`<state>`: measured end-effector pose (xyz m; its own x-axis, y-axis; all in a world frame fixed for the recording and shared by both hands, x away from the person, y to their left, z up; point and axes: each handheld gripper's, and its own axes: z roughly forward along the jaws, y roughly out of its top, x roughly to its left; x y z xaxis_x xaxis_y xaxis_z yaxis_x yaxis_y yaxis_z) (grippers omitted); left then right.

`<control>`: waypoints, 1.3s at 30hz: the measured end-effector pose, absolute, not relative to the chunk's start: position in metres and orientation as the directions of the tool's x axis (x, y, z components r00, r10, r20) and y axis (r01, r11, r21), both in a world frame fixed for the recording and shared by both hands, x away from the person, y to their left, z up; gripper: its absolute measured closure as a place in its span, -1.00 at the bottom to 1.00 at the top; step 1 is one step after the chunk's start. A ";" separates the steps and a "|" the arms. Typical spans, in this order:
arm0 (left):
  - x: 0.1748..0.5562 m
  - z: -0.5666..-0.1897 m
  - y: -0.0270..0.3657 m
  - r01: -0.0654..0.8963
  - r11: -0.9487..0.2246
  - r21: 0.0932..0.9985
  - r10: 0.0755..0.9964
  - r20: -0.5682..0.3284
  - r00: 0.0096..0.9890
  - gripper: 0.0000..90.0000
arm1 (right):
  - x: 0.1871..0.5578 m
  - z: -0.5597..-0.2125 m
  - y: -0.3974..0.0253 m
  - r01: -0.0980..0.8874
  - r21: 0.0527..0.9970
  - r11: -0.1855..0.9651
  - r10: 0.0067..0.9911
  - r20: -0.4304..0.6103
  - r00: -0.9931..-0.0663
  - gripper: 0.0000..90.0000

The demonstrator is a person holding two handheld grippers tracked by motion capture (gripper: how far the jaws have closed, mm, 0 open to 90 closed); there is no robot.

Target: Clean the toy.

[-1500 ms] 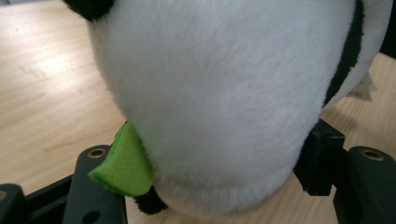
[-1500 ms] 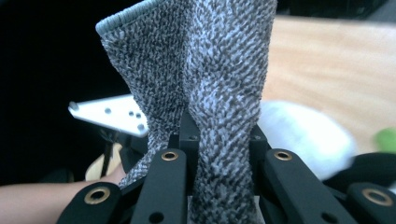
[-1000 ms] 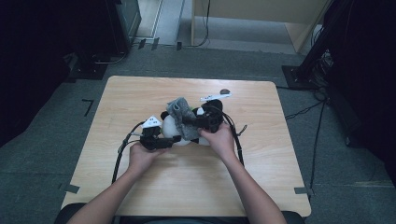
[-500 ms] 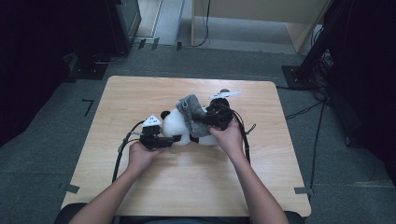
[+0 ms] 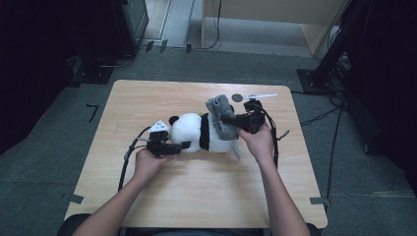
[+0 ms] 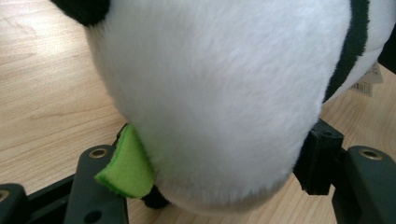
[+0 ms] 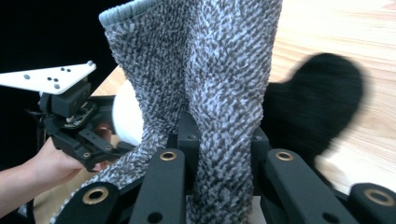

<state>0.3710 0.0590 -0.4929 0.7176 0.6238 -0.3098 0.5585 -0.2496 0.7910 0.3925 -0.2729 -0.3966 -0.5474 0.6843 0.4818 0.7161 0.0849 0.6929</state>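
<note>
Your left gripper point(image 5: 184, 145) is clamped on the plush panda's point(image 5: 199, 132) head end, panda lying mid-table point(image 5: 147, 98); your right gripper point(image 5: 230, 120) pinches the grey knit sock point(image 5: 220, 117), which hangs at the panda's rear; judging by that, sock isn't on a leg yet; opening it and pulling it over remains
</note>
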 end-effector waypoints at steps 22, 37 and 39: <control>0.370 -0.494 0.058 0.578 -0.213 0.788 0.634 -0.338 0.695 -0.22 | 0.372 -0.367 -0.274 0.664 0.746 0.055 0.678 0.460 -0.573 0.72; 0.361 -0.494 0.054 0.557 -0.208 0.804 0.652 -0.310 0.691 -0.23 | 0.384 -0.390 -0.177 0.691 0.696 0.192 0.548 0.508 -0.664 0.71; 0.360 -0.495 0.053 0.556 -0.207 0.805 0.654 -0.309 0.691 -0.23 | 0.386 -0.395 -0.169 0.700 0.686 0.197 0.533 0.524 -0.664 0.71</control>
<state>0.3598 0.0534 -0.4946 0.6908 0.6537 -0.3090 0.5563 -0.2075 0.8047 0.3856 -0.1693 -0.3949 -0.6642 0.5330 0.5243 0.7001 0.1974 0.6862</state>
